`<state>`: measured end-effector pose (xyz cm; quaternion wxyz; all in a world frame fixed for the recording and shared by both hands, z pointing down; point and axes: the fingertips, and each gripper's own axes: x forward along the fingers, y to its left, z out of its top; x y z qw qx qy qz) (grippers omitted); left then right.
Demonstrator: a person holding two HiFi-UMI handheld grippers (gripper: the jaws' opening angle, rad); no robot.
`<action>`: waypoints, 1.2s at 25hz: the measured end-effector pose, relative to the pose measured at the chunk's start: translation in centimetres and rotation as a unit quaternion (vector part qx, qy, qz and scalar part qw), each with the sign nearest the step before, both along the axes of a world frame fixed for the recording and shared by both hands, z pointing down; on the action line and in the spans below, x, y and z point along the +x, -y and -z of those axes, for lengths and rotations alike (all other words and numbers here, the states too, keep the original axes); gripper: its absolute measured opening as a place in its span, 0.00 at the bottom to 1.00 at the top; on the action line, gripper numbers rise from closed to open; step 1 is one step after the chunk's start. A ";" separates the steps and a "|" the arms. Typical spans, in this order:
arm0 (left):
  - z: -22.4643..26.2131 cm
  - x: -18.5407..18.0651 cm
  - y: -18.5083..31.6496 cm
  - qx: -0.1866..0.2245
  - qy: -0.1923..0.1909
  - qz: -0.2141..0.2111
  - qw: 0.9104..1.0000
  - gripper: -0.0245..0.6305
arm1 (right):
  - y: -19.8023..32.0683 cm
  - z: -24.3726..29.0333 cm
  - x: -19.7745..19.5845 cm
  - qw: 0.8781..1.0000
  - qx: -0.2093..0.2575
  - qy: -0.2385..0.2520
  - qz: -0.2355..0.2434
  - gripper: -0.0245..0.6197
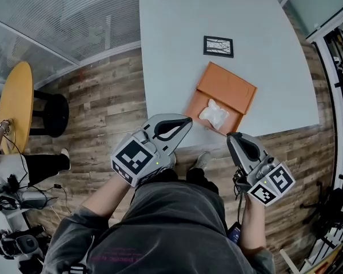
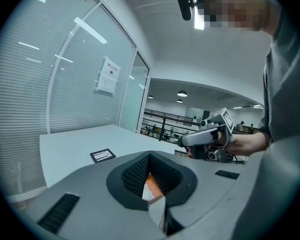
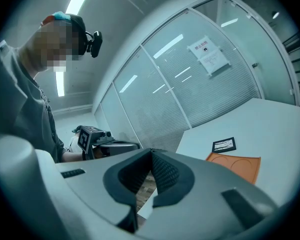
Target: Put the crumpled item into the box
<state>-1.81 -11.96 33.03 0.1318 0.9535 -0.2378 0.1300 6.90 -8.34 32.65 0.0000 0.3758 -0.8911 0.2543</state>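
We hold our left gripper (image 1: pixel 186 122) and right gripper (image 1: pixel 231 136) by the table's (image 1: pixel 171 33) near edge, jaws together, empty. The crumpled item (image 1: pixel 214 114) lies in the orange box (image 1: pixel 228 87), with a black card (image 1: pixel 218 46) farther back.

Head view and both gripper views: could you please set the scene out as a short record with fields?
Surface: pale grey table on a wood-pattern floor
Box: orange box, open, near the table's front edge
Crumpled item: white crumpled item lying inside the box
Other object: black-framed card flat on the table beyond the box, apart from it
Left gripper: jaws together, nothing between them, at the table's front edge
Right gripper: jaws together, nothing between them, by the box's near corner
Task state: item already in the box
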 end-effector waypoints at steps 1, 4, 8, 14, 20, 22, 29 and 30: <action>0.1 -0.1 0.0 0.001 0.000 -0.001 1.000 0.06 | 0.0 0.2 -0.1 1.000 0.003 -0.001 0.000 0.04; 0.3 -0.5 0.0 0.004 -0.003 -0.002 1.000 0.06 | 0.0 0.6 -0.4 1.000 0.013 -0.003 0.000 0.04; 0.7 -0.6 -0.2 0.006 -0.005 -0.003 1.000 0.06 | -0.2 1.2 -0.4 1.000 0.022 -0.003 -0.003 0.04; 1.1 -0.5 -0.6 0.008 -0.007 -0.008 1.000 0.06 | -0.6 1.4 -0.6 1.000 0.024 -0.006 0.001 0.04; 1.0 -0.4 -1.0 0.004 -0.008 -0.011 1.000 0.06 | -0.8 1.5 -0.7 1.000 0.024 -0.004 0.001 0.04; 1.0 -0.5 -1.1 0.004 -0.009 -0.011 1.000 0.06 | -0.9 1.5 -0.8 1.000 0.023 -0.005 0.001 0.04; 0.9 -0.5 -1.3 0.002 -0.008 -0.011 1.000 0.06 | -1.1 1.5 -1.0 1.000 0.021 -0.007 0.006 0.04; 0.9 -0.5 -1.4 0.001 -0.008 -0.011 1.000 0.06 | -1.2 1.5 -1.0 1.000 0.021 -0.005 0.007 0.04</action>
